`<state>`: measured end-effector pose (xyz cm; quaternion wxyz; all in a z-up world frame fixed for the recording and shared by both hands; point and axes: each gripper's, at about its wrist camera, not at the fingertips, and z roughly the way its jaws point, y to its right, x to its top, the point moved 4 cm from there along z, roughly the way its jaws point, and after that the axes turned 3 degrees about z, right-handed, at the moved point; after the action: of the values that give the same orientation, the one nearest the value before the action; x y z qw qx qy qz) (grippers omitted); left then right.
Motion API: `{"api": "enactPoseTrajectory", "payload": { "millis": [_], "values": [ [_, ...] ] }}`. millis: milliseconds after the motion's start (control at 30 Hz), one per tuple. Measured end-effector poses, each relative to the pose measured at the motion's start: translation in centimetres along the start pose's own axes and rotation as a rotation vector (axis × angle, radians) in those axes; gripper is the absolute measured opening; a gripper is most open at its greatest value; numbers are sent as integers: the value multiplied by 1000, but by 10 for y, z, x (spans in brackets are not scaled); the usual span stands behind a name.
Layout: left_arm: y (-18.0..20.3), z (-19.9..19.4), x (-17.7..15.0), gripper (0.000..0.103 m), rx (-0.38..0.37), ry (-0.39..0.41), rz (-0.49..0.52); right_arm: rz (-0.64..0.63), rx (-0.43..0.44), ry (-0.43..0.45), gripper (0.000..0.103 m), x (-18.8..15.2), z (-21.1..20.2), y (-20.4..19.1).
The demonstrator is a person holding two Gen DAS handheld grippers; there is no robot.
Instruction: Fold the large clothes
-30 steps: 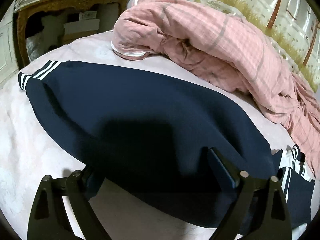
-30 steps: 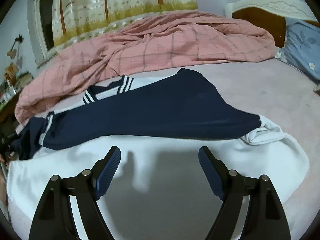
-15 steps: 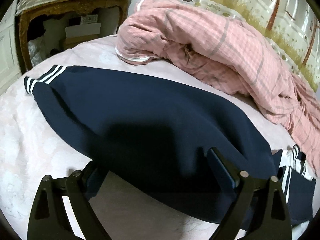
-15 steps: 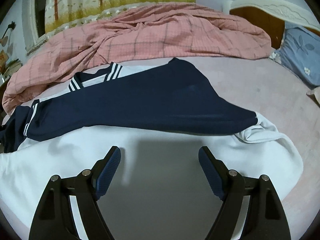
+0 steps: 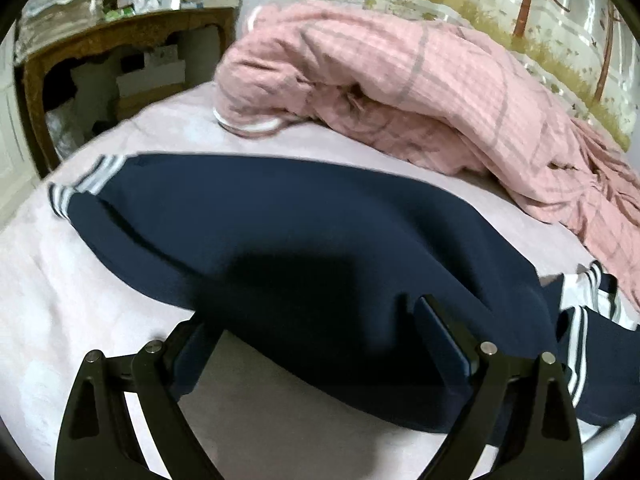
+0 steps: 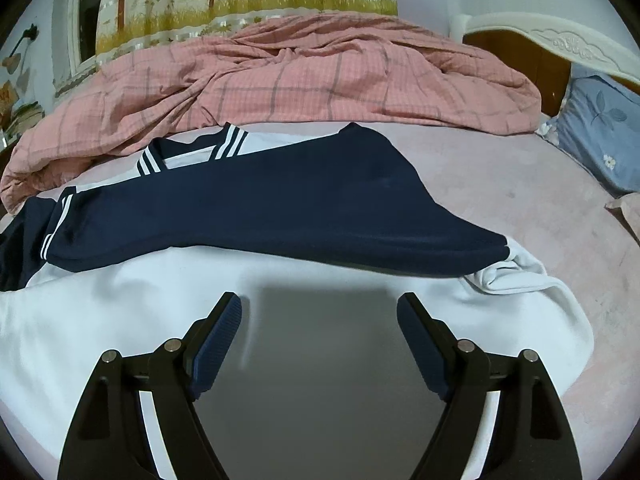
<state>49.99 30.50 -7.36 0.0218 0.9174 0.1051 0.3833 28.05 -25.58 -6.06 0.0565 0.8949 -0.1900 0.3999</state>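
Early stage: the navy-and-white top [image 6: 280,208] lies mostly spread on the bed [image 6: 520,184], one navy sleeve [image 5: 280,232] laid across. Both the left gripper [image 5: 316,344] and the right gripper [image 6: 320,332] have jaws spread, pinching nothing.

A wide bed covered in a pale pink, soft sheet [image 6: 500,184] carries everything here. Spread flat across it lies a large navy-and-white garment with white-striped cuffs and collar [image 6: 280,208] — its navy sleeve [image 5: 280,232] stretches toward the bed's edge, its white body nearest the right camera. Behind it a rumpled pink checked quilt [image 6: 320,80] is heaped along the far side. A blue flower-printed pillow [image 6: 600,132] rests by the headboard — partly cut off.
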Motion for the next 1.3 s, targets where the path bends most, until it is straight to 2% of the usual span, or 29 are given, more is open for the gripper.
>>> {"api": "enactPoseTrajectory", "payload": {
  "millis": [100,167,333,500,633,767,867,967,1067,1167,1200,1233,1267,1300],
  "values": [
    [-6,-9,7,94,49,74,30,31,7,-15,82,0,2,5],
    [-4,-14,7,94,25,115,49,30,9,-9,82,0,0,4],
    [4,-19,10,94,16,130,91,-24,-6,28,82,0,-9,-3],
    [-4,-26,13,101,-9,143,49,17,-3,10,82,1,-7,6],
    [-16,-20,15,102,-32,127,-29,1,-14,8,82,0,-6,4],
    [-41,-10,11,103,-56,112,-199,-36,-2,8,82,0,-4,-3],
    [-56,5,6,103,-77,56,-286,-42,-8,-10,82,-2,1,-5],
    [-72,10,2,103,-127,47,-379,-41,-10,-1,82,-2,-1,-4],
    [-75,12,1,102,-138,45,-401,-53,-13,7,82,-1,-3,-6],
    [-72,17,4,102,-97,30,-371,-89,-17,19,82,-1,-5,-12],
    [-71,17,5,93,-77,36,-359,-98,-17,19,82,-2,-5,-14],
    [-71,17,7,60,-32,45,-346,-103,-14,18,82,-1,-5,-15],
    [-74,19,8,38,11,40,-331,-102,-11,18,82,-2,-5,-15],
    [-76,22,8,9,29,21,-313,-98,-6,17,82,-1,-5,-14]
  ]
}}
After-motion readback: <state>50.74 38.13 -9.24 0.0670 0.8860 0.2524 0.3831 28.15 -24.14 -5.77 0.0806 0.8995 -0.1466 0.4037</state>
